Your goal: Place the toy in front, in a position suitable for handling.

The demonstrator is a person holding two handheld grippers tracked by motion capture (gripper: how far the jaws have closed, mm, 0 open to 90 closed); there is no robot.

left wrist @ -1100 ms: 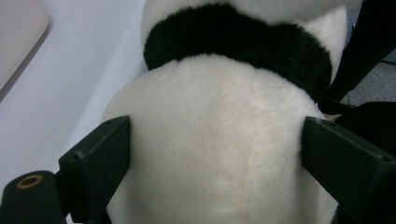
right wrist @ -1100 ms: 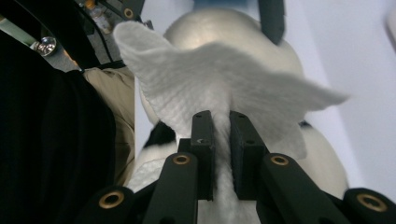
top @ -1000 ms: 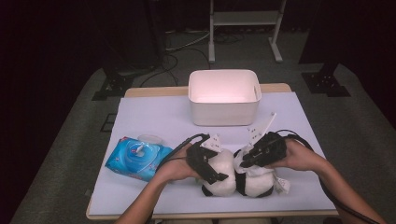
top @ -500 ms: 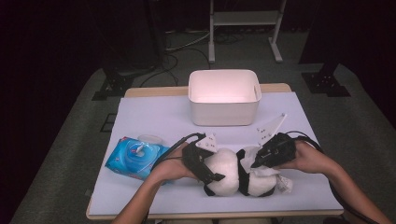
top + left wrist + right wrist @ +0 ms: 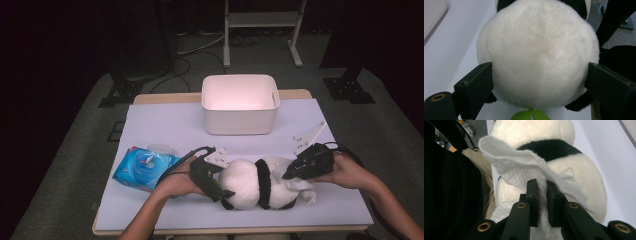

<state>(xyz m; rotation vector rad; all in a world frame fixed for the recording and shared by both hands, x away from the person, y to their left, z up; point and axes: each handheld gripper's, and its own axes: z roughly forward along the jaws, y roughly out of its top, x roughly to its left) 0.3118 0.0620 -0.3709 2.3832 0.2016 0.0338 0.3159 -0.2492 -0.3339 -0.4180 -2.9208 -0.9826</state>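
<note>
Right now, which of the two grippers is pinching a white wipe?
The right gripper: its jaws clamp a white wipe against the plush panda. The left gripper grips the panda's head.

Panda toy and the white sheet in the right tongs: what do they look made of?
Panda toy: soft plush, by its short matte fuzzy pile. White sheet: probably a wet wipe or tissue, thin and limp with a fine embossed texture.

The right gripper [image 5: 290, 175], pinching a white wipe [image 5: 524, 167], now sits further right along the panda toy [image 5: 255, 185].
</note>
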